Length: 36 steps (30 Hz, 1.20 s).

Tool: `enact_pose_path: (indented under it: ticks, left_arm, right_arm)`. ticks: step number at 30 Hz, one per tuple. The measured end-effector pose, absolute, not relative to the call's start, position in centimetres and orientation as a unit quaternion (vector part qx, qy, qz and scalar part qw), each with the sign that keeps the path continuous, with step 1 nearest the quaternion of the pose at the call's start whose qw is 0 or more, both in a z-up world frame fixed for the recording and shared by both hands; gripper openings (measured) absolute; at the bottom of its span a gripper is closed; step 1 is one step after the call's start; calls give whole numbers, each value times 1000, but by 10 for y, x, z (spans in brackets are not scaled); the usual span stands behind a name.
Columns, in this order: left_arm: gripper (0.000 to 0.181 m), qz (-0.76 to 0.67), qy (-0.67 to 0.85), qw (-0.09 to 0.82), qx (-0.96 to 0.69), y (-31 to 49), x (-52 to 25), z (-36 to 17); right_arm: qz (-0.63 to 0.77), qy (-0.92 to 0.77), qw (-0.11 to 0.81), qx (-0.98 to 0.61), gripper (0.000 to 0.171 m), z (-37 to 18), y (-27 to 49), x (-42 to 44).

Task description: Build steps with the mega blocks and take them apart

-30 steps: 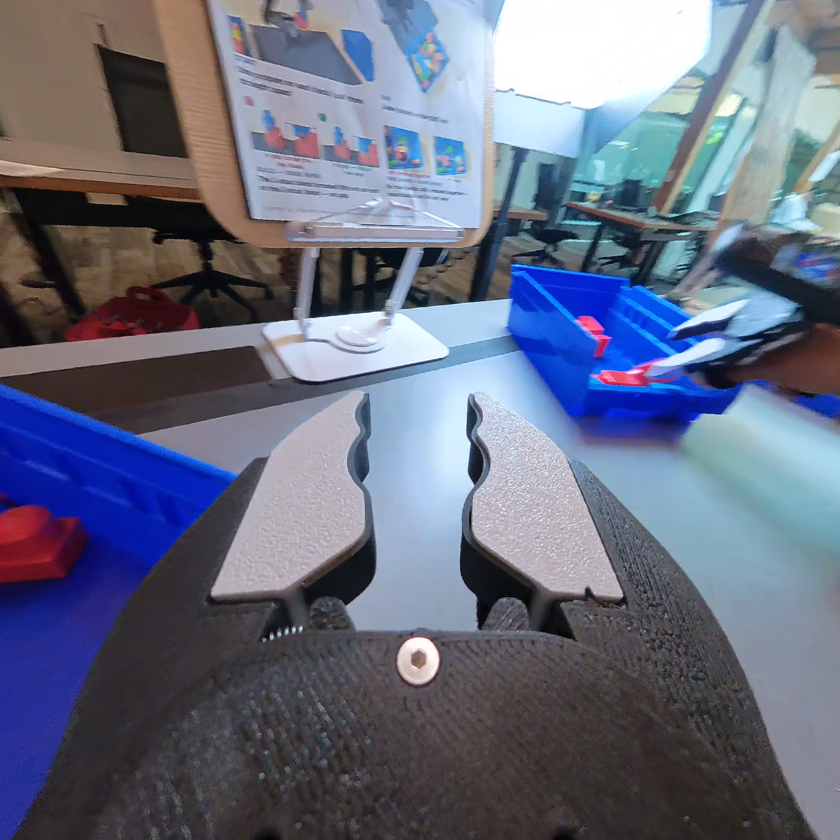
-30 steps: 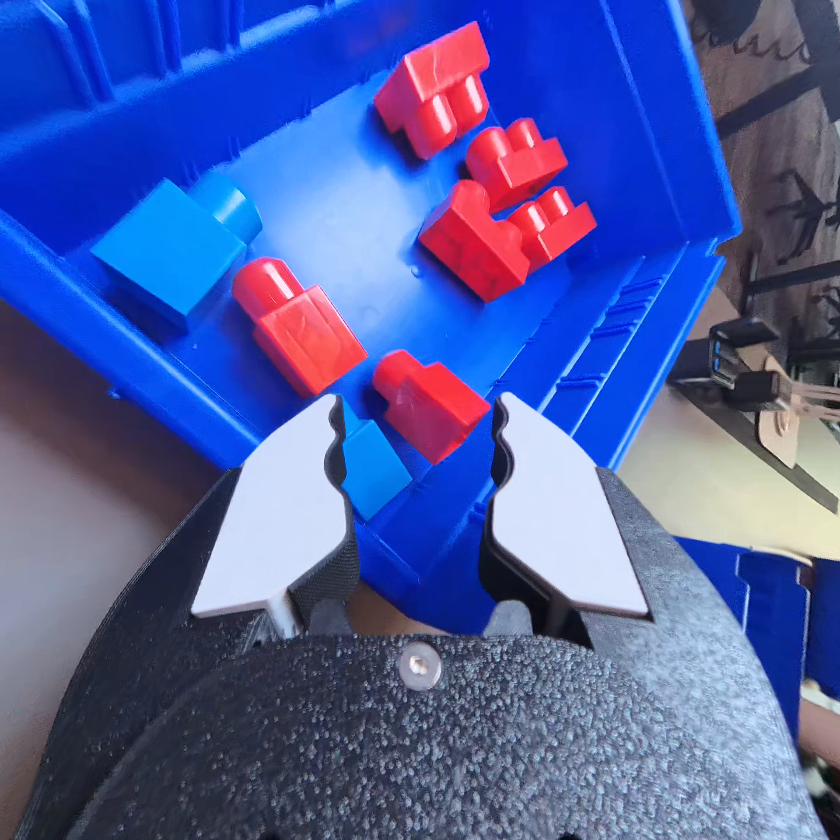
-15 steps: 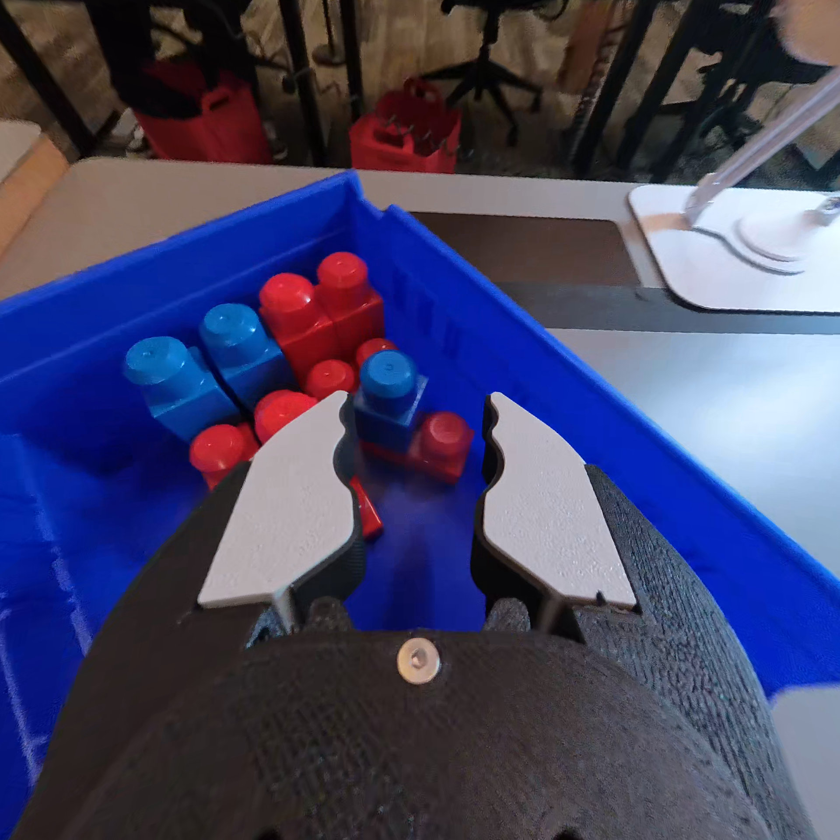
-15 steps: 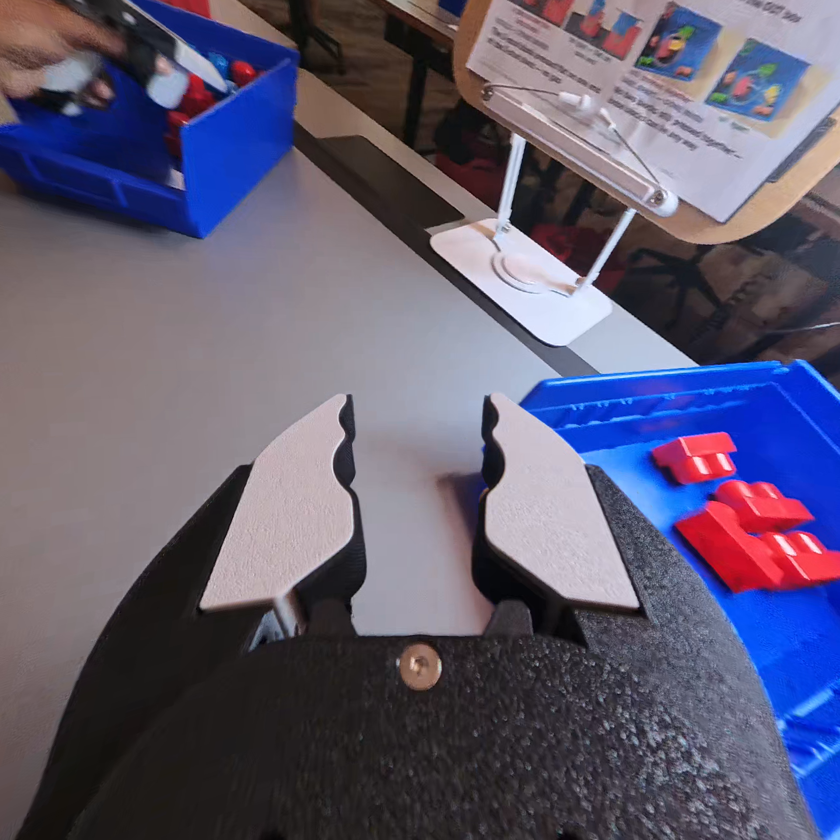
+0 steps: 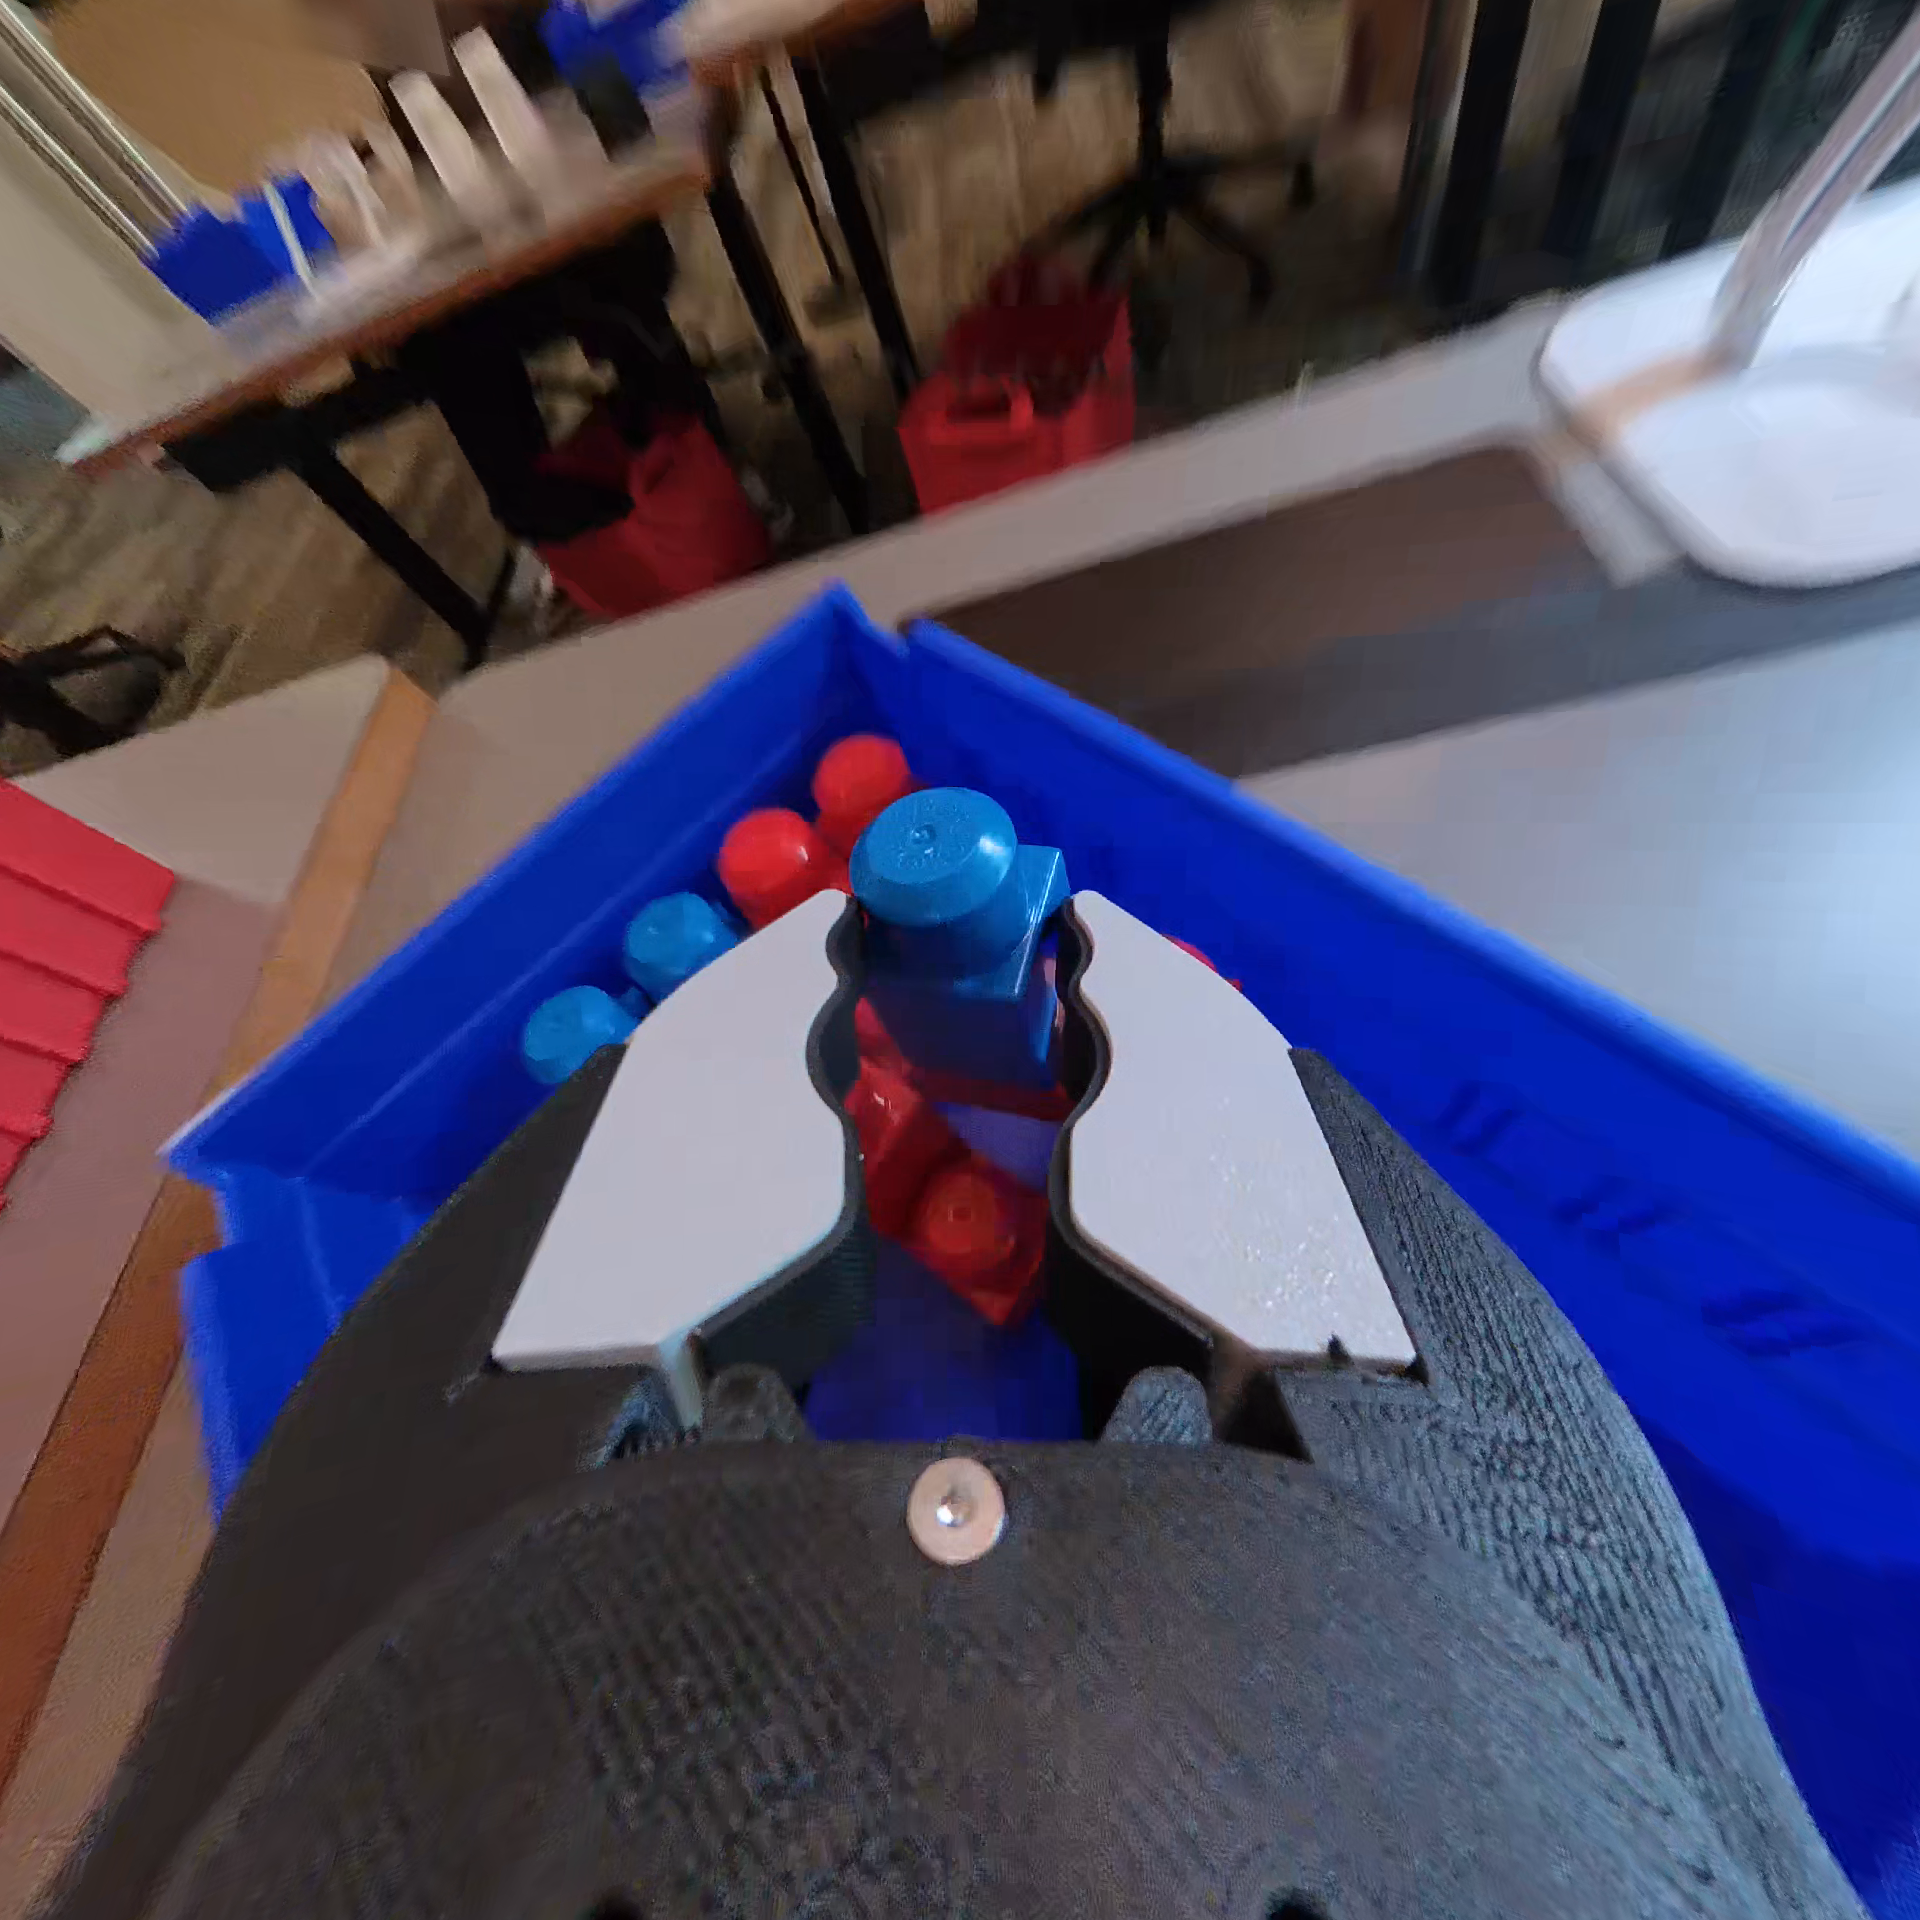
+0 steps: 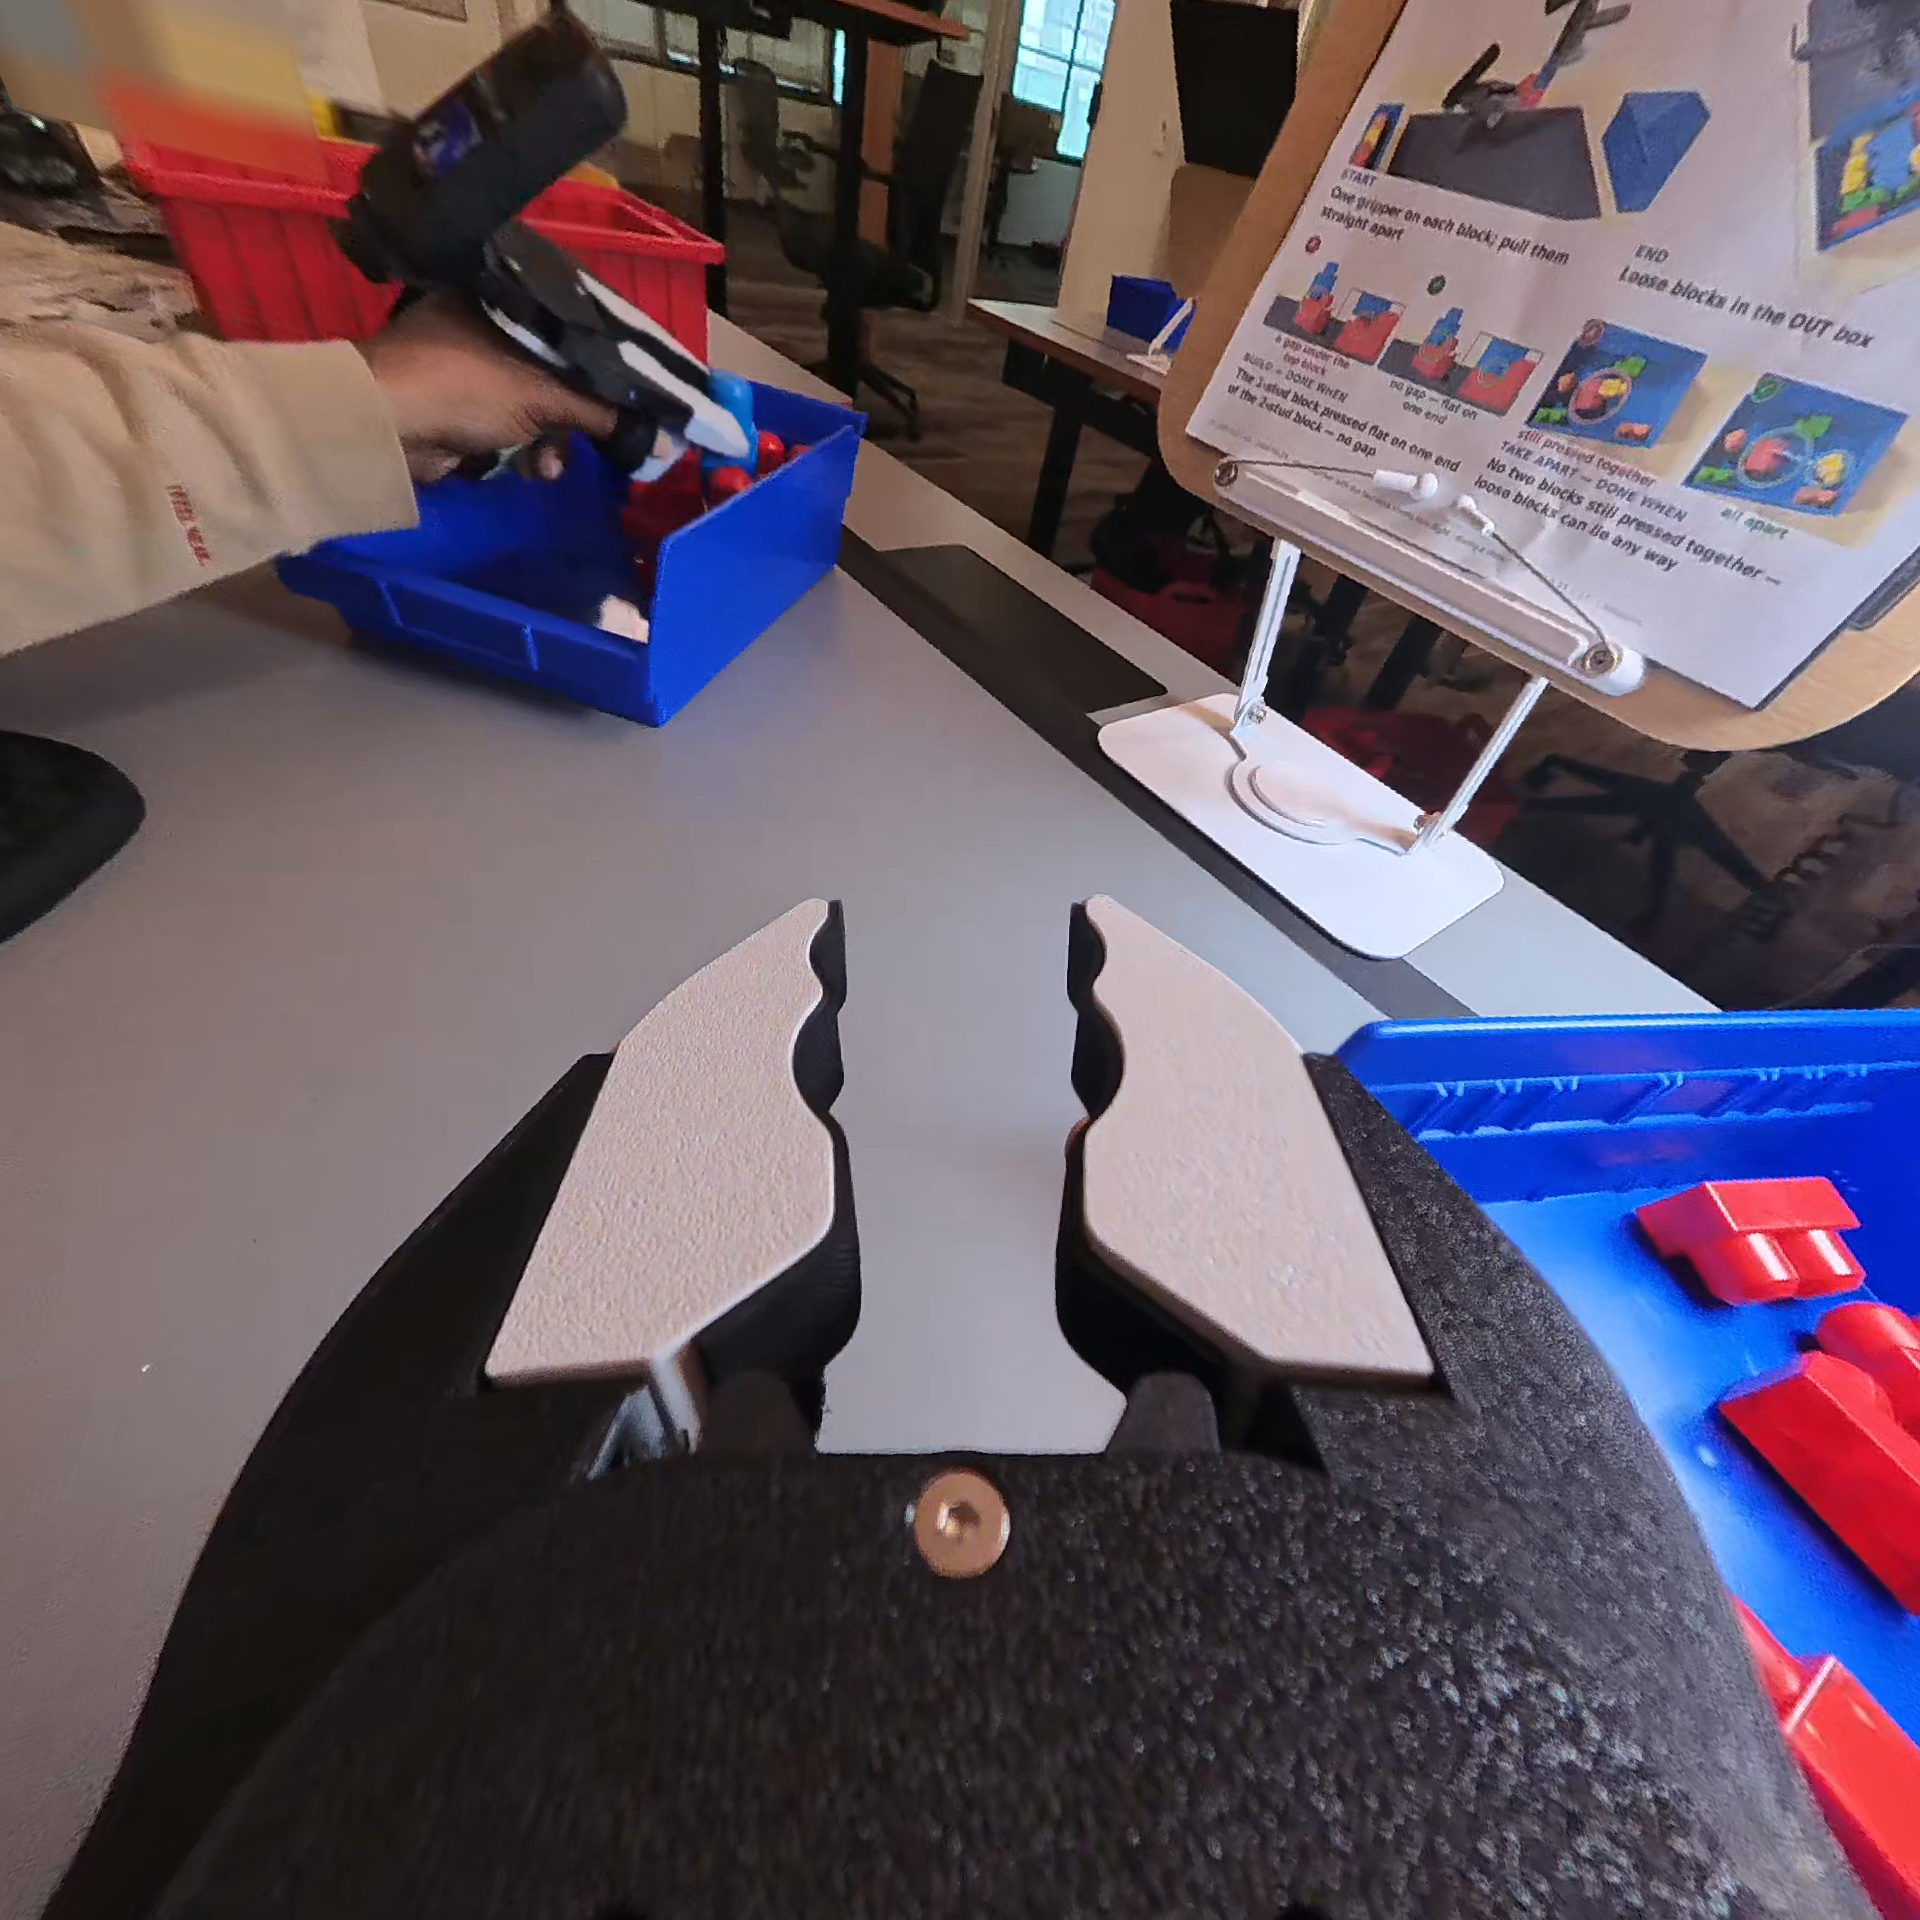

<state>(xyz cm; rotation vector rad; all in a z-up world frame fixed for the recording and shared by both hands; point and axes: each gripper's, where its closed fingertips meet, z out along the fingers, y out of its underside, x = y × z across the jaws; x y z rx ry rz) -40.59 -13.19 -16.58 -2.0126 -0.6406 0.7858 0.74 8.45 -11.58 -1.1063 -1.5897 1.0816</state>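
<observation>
In the left wrist view my left gripper (image 5: 956,925) is shut on a blue one-stud block (image 5: 951,935) with a red block (image 5: 940,1195) joined beneath it, held over the left blue bin (image 5: 1351,1018). Several red and blue blocks (image 5: 675,935) lie in that bin. The right wrist view shows the same gripper (image 6: 707,416) at the far left with the blue block (image 6: 732,400) between its fingers, above the bin (image 6: 665,623). My right gripper (image 6: 956,935) is open and empty above the grey table (image 6: 520,935), left of the right blue bin (image 6: 1621,1091) with loose red blocks (image 6: 1756,1236).
A white stand (image 6: 1309,810) holding an instruction sheet (image 6: 1579,312) sits at the table's far edge. Red bins (image 6: 270,239) stand behind the left bin. A person's sleeve (image 6: 156,468) reaches in from the left. Red bags (image 5: 1008,405) lie on the floor beyond. Spacing between my two grippers at the tips: around 45 cm.
My left gripper swung to the left bin, closed on the blue block and lifted it with the red block attached. My right gripper left the right bin empty, moved over the table and narrowed.
</observation>
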Motion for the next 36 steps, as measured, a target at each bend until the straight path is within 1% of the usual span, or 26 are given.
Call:
enact_pose_path:
  ticks: [2,4,6,7,9,13,15,17,20,23,26,28,30,31,34,36]
  left_arm:
    - [36,275,-262,534,-755,-128,-379,-120]
    - [36,166,-251,638,-709,-114,-334,-82]
    - [35,38,-227,710,-665,-98,-280,-56]
    - [35,-12,-213,730,-650,-90,-253,-49]
    - [36,-92,-180,747,-634,-70,-199,-49]
    - [35,-183,-167,722,-645,-29,-112,-82]
    - [35,-221,-166,706,-653,-14,-79,-97]
    - [35,-226,-156,691,-668,-5,-57,-110]
    - [33,-222,-143,691,-673,-8,-57,-109]
    - [33,-157,-178,750,-617,-34,-115,-74]
    - [34,-108,-192,788,-576,-74,-162,-44]
    - [34,-44,-185,797,-573,-92,-179,-39]
    - [34,-23,-188,798,-573,-99,-188,-40]
    - [33,-20,-189,797,-574,-99,-191,-42]
    - [34,-20,-190,786,-587,-91,-194,-58]
    - [34,-28,-184,778,-600,-81,-191,-72]
  right_arm:
    - [436,-639,470,-425,42,-110,79,6]
    - [434,-633,500,-401,42,-104,72,4]
    - [423,-630,526,-383,44,-101,60,-1]
    - [414,-630,539,-375,45,-101,53,-4]
    - [411,-622,556,-369,47,-102,36,-9]
    - [401,-621,564,-368,58,-115,1,-22]
    - [367,-630,586,-353,52,-123,-9,-28]
    - [346,-630,610,-334,46,-124,-14,-28]
    - [320,-652,609,-317,37,-128,-8,-25]
    - [339,-663,571,-345,36,-134,7,-22]
    - [318,-643,580,-386,36,-128,50,-24]
    - [289,-618,584,-440,37,-120,100,-30]
    - [252,-572,609,-488,37,-112,166,-35]
    - [232,-551,607,-523,37,-115,203,-37]
    - [240,-475,566,-630,37,-132,296,-49]
    - [235,-433,554,-671,36,-142,343,-57]
